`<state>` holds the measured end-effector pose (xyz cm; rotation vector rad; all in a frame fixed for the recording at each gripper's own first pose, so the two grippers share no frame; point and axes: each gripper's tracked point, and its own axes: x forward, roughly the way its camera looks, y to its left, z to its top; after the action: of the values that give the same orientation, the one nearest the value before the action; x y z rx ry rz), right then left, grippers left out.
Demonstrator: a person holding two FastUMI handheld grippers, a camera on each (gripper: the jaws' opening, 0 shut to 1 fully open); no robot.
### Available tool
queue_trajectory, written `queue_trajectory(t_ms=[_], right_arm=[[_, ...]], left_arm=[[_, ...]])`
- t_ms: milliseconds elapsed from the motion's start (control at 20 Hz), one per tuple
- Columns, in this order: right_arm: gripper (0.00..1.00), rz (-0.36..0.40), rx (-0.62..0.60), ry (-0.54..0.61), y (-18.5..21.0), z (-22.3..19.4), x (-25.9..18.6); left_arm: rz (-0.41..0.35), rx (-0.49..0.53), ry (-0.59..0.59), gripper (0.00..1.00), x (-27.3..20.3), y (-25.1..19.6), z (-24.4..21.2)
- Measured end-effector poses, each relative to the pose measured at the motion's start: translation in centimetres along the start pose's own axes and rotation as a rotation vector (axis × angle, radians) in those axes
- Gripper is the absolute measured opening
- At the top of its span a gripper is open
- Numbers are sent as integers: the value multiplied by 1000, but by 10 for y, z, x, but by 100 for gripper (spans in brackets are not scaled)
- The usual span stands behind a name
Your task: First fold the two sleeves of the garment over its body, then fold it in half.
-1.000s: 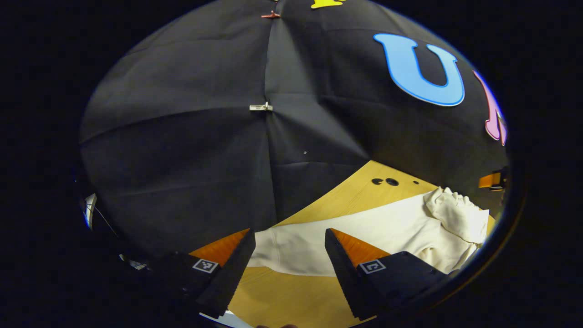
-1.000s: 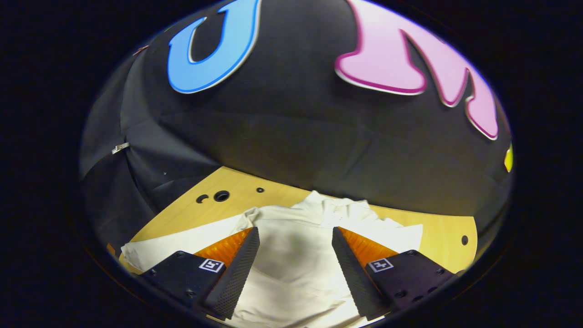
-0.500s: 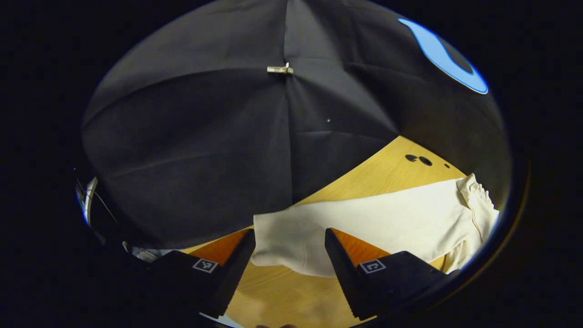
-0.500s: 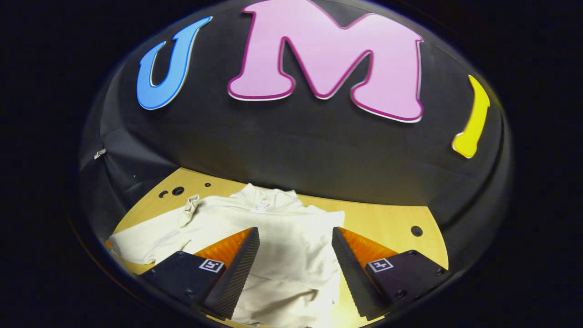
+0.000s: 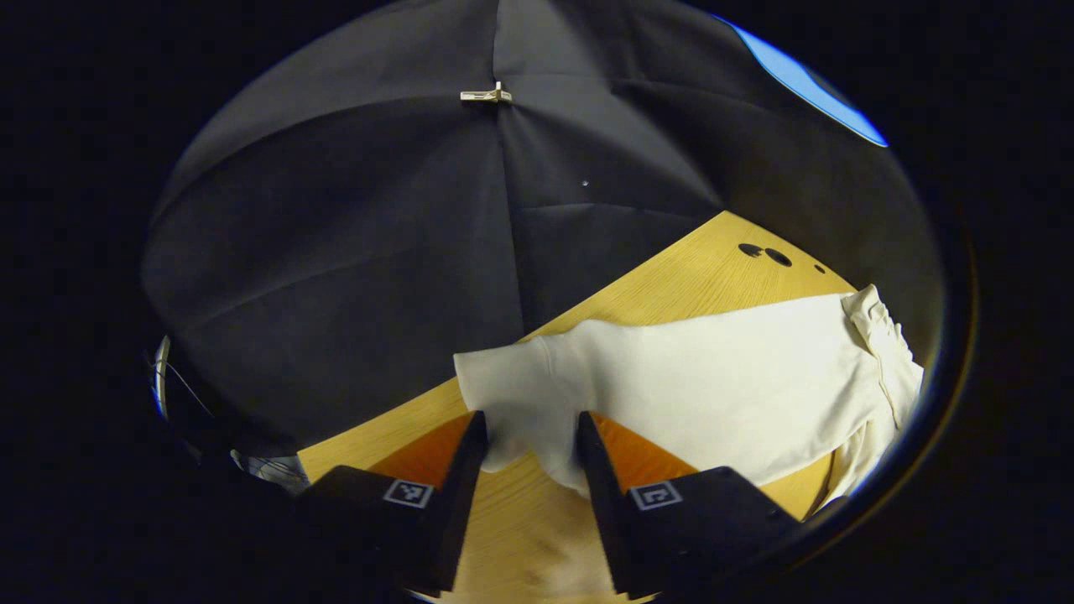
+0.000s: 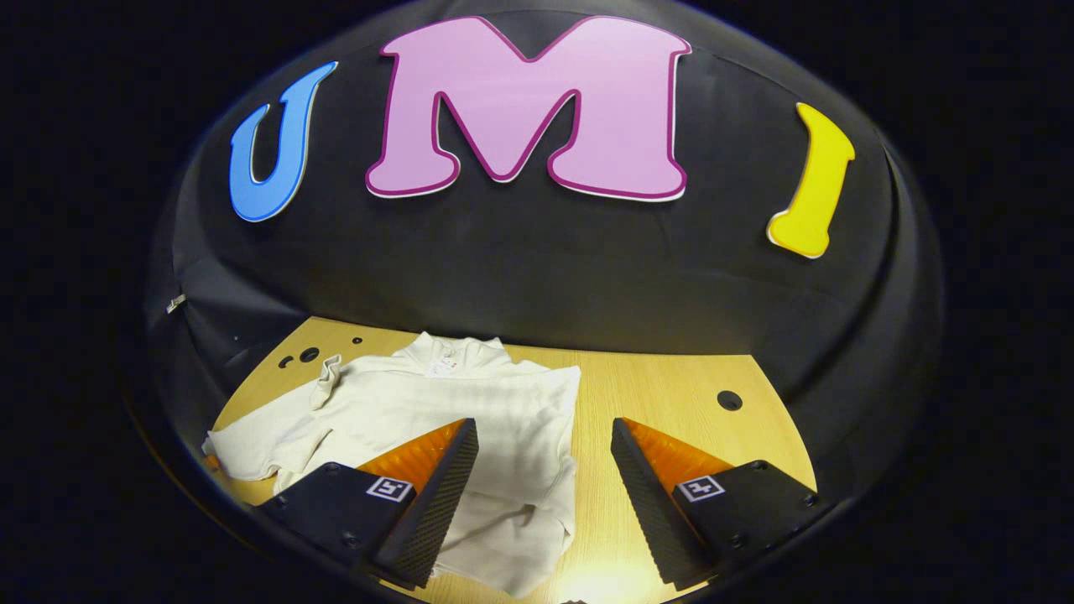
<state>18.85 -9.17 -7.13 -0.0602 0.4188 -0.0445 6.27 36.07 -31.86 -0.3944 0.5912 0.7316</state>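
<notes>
A cream long-sleeved garment (image 6: 436, 403) lies on the wooden table (image 6: 671, 394), collar toward the wall. Its right side looks folded in over the body, and the other sleeve runs out to the left. In the left gripper view that sleeve (image 5: 688, 377) stretches across the table, and its cuff end (image 5: 495, 394) sits between the fingertips of my left gripper (image 5: 529, 424). The jaws have narrowed around the cuff but still stand apart. My right gripper (image 6: 545, 436) is open above the table, over the garment's right edge, with nothing held.
The black cloth wall closes the table at the back and left, with a metal clip (image 5: 485, 95) on its seam. Small holes (image 6: 728, 400) are cut in the tabletop. Bare wood lies right of the garment.
My left gripper has come down onto the sleeve's cuff and its jaws have narrowed. My right gripper has pulled back and to the right off the garment's body.
</notes>
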Motion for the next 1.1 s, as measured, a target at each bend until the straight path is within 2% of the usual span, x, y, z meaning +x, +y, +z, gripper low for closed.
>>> queue_trajectory(t_ms=[200, 300, 600, 750, 1100], right_arm=[[98, -19, 33, 22, -17, -21, -11], [98, -16, 55, 27, -25, -29, -16], [98, -52, 44, 12, -57, -32, -27], [98, -59, 12, -2, -64, -32, -31], [98, -49, -7, 16, -73, -54, -35]], left_arm=[[-59, 39, 21, 24, 6, -15, 7], [-81, 26, 44, 10, 6, -19, 9], [-118, -38, 69, 7, 1, -28, 16], [-150, -33, 68, 7, -4, -40, 28], [-237, -28, -21, 6, -28, -94, 101]])
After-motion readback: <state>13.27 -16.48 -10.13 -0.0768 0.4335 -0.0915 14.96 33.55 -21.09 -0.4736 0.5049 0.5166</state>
